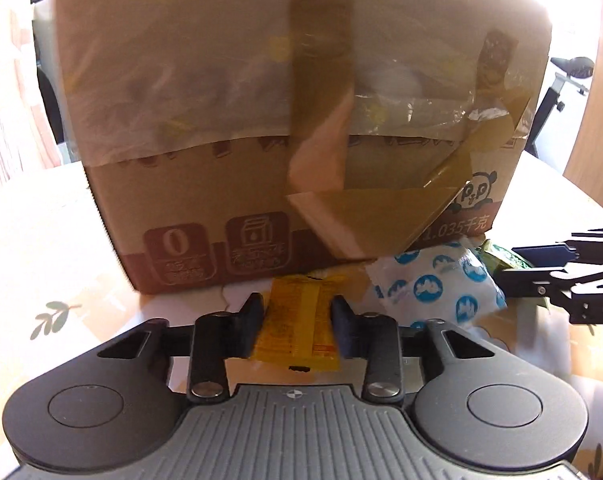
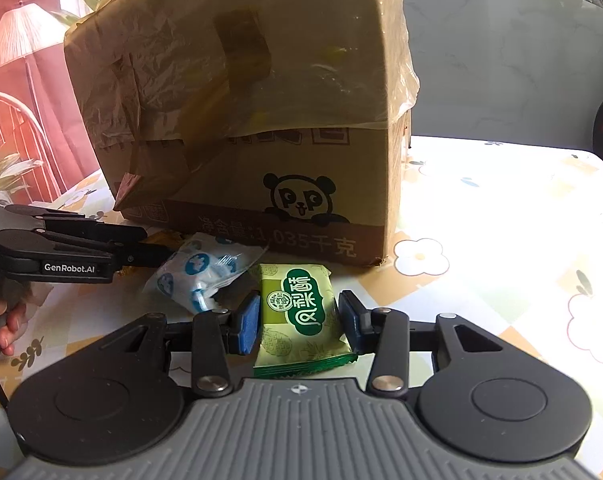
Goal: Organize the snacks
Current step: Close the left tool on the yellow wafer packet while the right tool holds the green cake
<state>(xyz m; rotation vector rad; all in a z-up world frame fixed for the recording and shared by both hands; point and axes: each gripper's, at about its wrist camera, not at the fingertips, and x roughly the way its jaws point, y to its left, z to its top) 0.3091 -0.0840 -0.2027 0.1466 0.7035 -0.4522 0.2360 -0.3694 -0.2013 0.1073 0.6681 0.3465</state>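
Observation:
A yellow snack packet [image 1: 297, 324] lies on the table between the fingers of my left gripper [image 1: 298, 312]; the jaws straddle it and touch its sides. A green pineapple-cake packet [image 2: 301, 320] lies between the fingers of my right gripper [image 2: 299, 316], with small gaps on both sides. A white packet with blue dots [image 1: 433, 284] lies between the two snacks; it also shows in the right wrist view [image 2: 205, 276]. A tall cardboard box [image 1: 293, 120] with a panda logo stands just behind the snacks [image 2: 261, 112].
The table [image 2: 501, 220] has a floral cloth. The right gripper shows at the right of the left wrist view [image 1: 561, 272]; the left gripper shows at the left of the right wrist view [image 2: 61, 256]. A grey sofa back [image 2: 501, 60] is behind.

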